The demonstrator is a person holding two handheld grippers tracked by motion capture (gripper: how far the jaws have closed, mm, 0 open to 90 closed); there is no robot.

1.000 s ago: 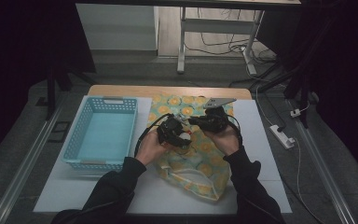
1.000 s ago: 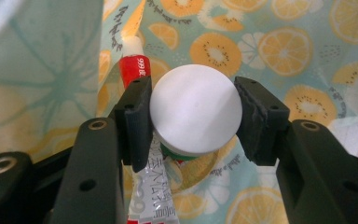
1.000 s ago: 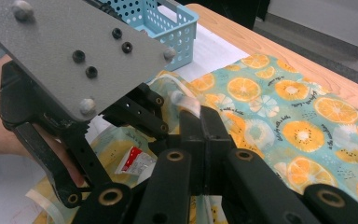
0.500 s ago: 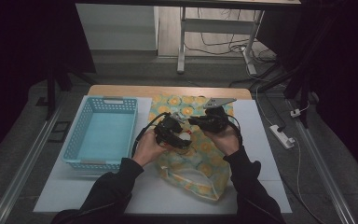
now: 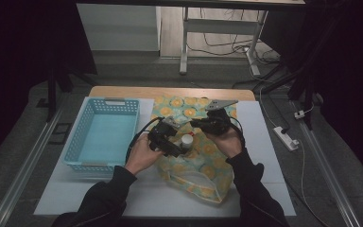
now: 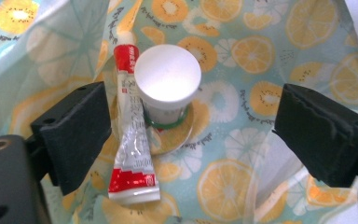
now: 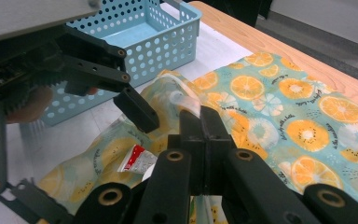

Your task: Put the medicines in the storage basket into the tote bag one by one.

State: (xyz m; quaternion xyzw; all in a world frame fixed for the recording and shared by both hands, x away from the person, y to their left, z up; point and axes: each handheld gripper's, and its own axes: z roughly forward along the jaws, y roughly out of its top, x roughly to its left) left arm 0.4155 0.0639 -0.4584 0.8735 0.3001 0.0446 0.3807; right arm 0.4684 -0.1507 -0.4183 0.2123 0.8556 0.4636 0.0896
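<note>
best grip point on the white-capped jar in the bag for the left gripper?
Probably the white cap of the jar, taken from straight above. It stands upright in the fruit-print bag, its round cap facing the left gripper, whose open jaws straddle it. The red-and-white sachet leans on one side, so close across the other axis.

Small dark words printed beside the orange slices on the fruit-print bag (image 6: 242,140), too tiny to read. Red writing running down the red and white sachet (image 6: 133,140), too blurry to read. Same sachet seen in the right gripper view, print too small. No numbers or signs readable anywhere.
</note>
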